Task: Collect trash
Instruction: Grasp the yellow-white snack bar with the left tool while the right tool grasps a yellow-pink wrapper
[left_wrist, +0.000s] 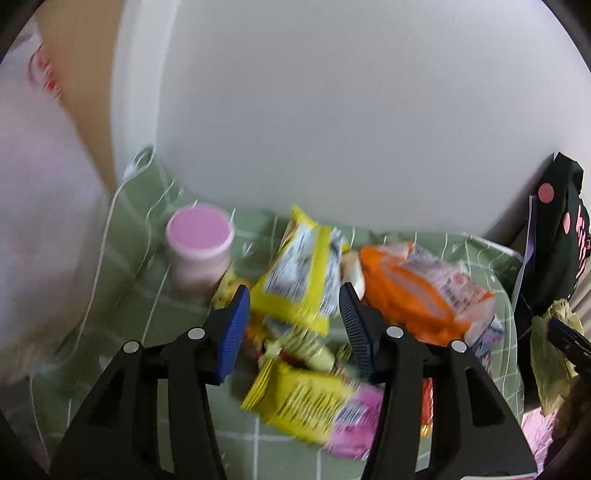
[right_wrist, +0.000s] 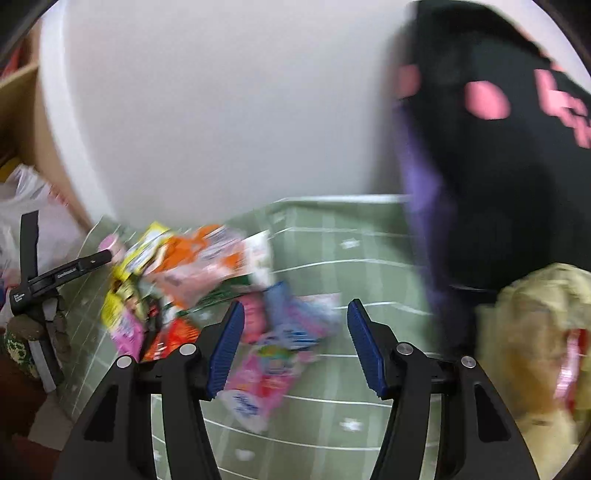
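Green checked tablecloth (right_wrist: 332, 376), white wall (left_wrist: 351, 110)

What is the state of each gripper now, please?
Left gripper: open, holding nothing, above the yellow wrapper.
Right gripper: open, holding nothing.

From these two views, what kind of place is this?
Probably a home room: a table under a green checked tablecloth against a white wall, strewn with snack wrappers, beside a pink-lidded jar.

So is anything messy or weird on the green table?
Yes. Snack wrappers lie in a jumbled heap on the green checked cloth: yellow wrappers, an orange packet, pink ones, overlapping at odd angles. The pink-lidded jar stands upright beside them.
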